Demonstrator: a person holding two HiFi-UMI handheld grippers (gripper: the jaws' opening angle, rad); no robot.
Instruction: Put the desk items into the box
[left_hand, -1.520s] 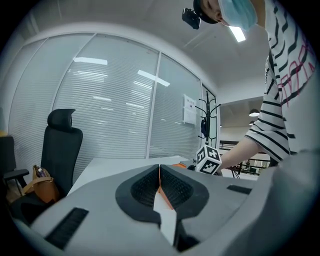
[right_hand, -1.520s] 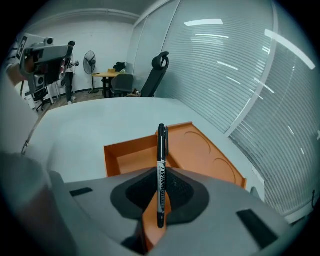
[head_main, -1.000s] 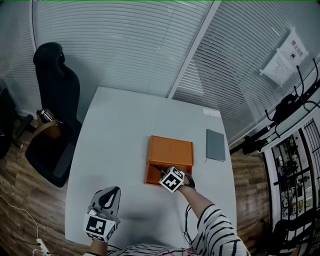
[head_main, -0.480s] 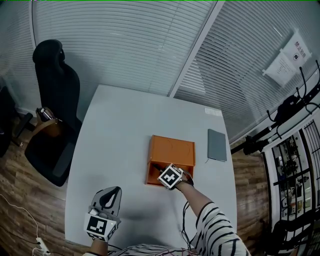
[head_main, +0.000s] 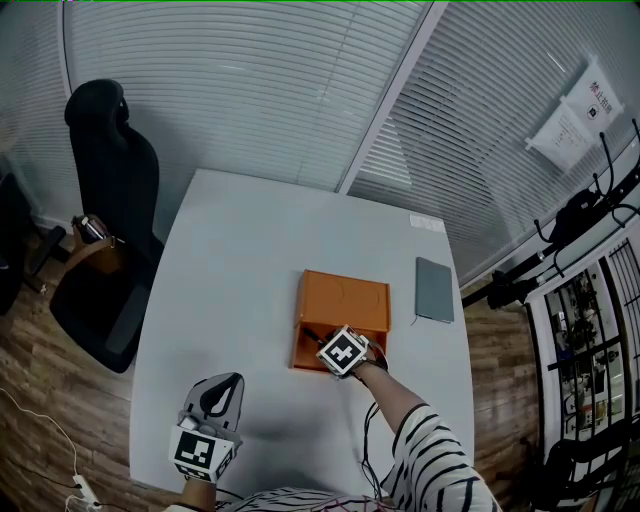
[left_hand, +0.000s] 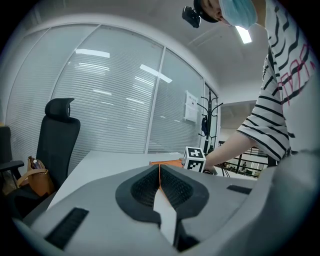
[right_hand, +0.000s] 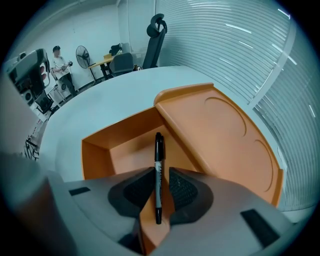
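A black pen is clamped in the right gripper, over the open orange box; the left gripper is closed on nothing.

A: Can any writing be read here?
B: Hardly. The paper notice on the glass wall has a heading line and a dark square mark, but its characters are too small to read.
A: And the pen?
B: Print runs along its barrel, too fine to make out. The small label at the table's far corner can't be read either.
A: The cubes?
B: The left cube and right cube bear only black-and-white square patterns.
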